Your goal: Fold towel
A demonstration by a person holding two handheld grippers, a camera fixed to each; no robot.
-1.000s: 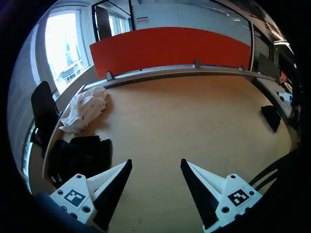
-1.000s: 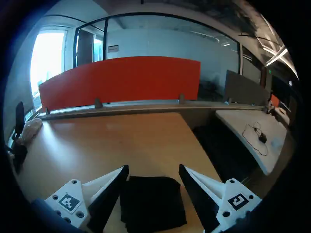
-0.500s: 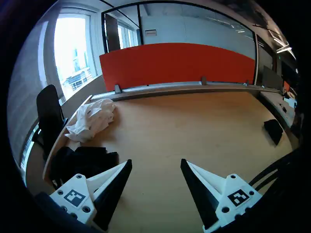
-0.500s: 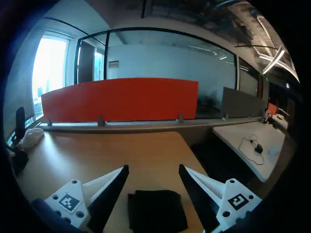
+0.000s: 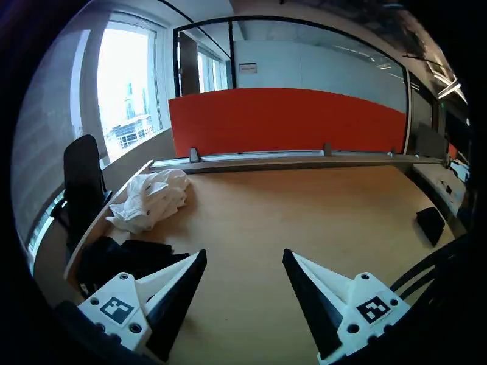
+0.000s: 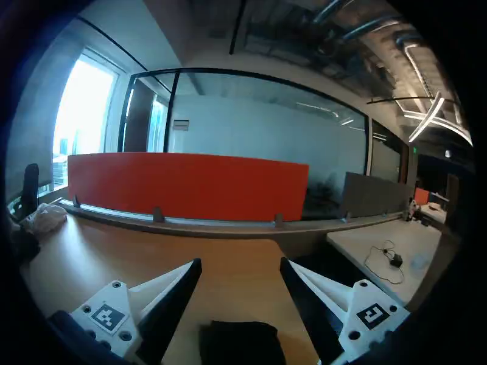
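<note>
A crumpled white towel (image 5: pixel 151 198) lies at the far left of the wooden table (image 5: pixel 292 213), and a heap of black cloth (image 5: pixel 122 258) sits in front of it by the left edge. My left gripper (image 5: pixel 243 258) is open above the bare table, right of the black heap. A folded black towel (image 6: pixel 240 342) lies on the table under my right gripper (image 6: pixel 240 267), which is open with nothing between its fingers. The same folded black towel (image 5: pixel 431 222) shows at the table's right edge in the left gripper view. The white towel (image 6: pixel 45 217) shows far left in the right gripper view.
An orange divider panel (image 5: pixel 286 125) runs along the table's far edge. A black office chair (image 5: pixel 82 182) stands off the left side by the windows. A second desk (image 6: pixel 395 249) with a cable stands to the right, across a dark gap.
Both cameras have tilted upward: the table and cloths slid lower in the views and more ceiling shows. The folded black towel sank toward the bottom edge of the right gripper view. Both grippers stayed open.
</note>
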